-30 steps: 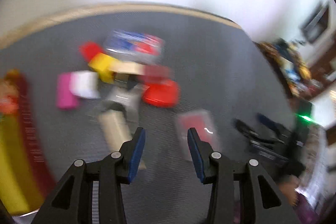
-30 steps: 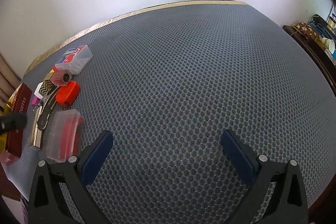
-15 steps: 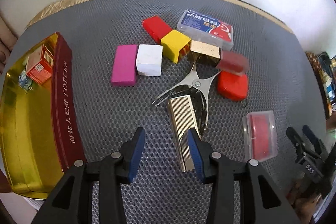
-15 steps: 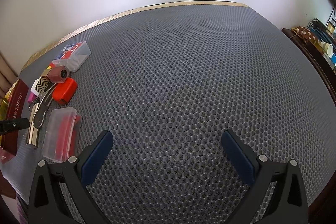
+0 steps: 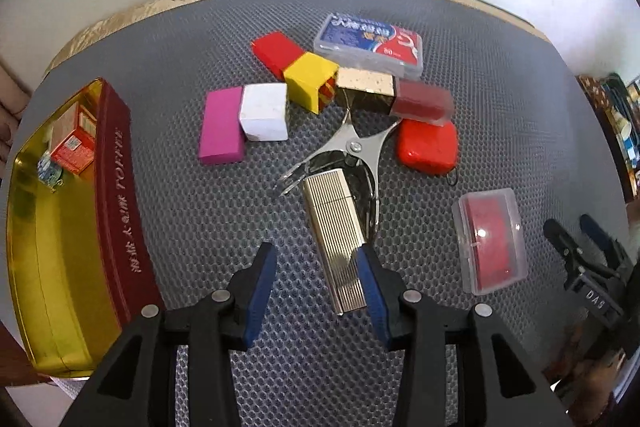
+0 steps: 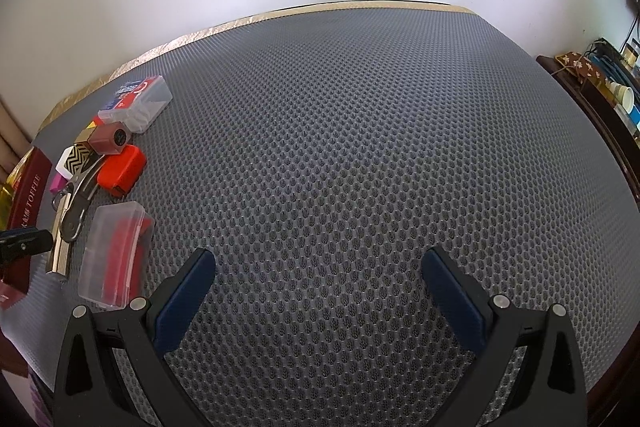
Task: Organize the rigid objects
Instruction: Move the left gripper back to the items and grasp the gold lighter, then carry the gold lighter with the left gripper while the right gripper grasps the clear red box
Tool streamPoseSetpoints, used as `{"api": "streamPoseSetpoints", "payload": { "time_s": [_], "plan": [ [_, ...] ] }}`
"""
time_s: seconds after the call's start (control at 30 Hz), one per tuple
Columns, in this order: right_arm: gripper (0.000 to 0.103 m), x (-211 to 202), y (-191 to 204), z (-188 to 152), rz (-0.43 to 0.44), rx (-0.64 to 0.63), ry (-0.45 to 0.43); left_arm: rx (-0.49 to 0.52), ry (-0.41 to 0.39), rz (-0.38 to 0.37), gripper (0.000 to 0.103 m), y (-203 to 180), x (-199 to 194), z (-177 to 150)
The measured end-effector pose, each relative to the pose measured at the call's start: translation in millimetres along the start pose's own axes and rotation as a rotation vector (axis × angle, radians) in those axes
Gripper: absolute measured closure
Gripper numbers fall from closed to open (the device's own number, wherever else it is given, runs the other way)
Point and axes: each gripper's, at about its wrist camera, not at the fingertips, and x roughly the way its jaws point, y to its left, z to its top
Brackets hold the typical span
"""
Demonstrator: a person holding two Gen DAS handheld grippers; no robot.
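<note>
Left hand-held gripper (image 5: 316, 269), jaws spread and empty, hovers beside the gold lighter (image 5: 334, 239); centring it before pinching should prevent a skewed lift toward the tin (image 5: 116, 187)

A grey honeycomb mat (image 6: 360, 147) (gold-edged) carries coloured blocks (image 5: 264, 111), a toffee tin (image 5: 116, 195) and clear boxes (image 5: 490, 241).

Six blocks (image 5: 264, 111); three plastic cases (image 5: 490, 241); one tin (image 5: 120, 195); one lighter (image 5: 336, 235); one clipper (image 5: 354, 147).

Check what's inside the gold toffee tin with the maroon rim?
Inside the gold tin: a small red-orange carton and a small blue-green item beside it. The near maroon wall hides part of the floor.
</note>
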Motion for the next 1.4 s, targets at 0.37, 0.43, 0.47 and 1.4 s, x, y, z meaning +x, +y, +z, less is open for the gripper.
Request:
{"api": "streamPoseSetpoints", "payload": {
  "time_s": [0.37,0.43,0.47,1.4],
  "plan": [
    [0.0,2,3,-2,-0.015,-0.013,0.001,-0.02,0.039,-0.054,0.059,5,23,3],
    [0.0,2,5,-2,-0.017,-0.015,0.001,-0.034,0.026,-0.051,0.074,10,22,1],
    [0.0,2,6,-3,-0.019,-0.017,0.001,-0.037,0.02,-0.037,0.074,13,21,-1],
    [0.0,-24,106,-10,0.131,-0.12,0.019,-0.083,-0.067,-0.076,0.073,54,-16,-91]
  ]
}}
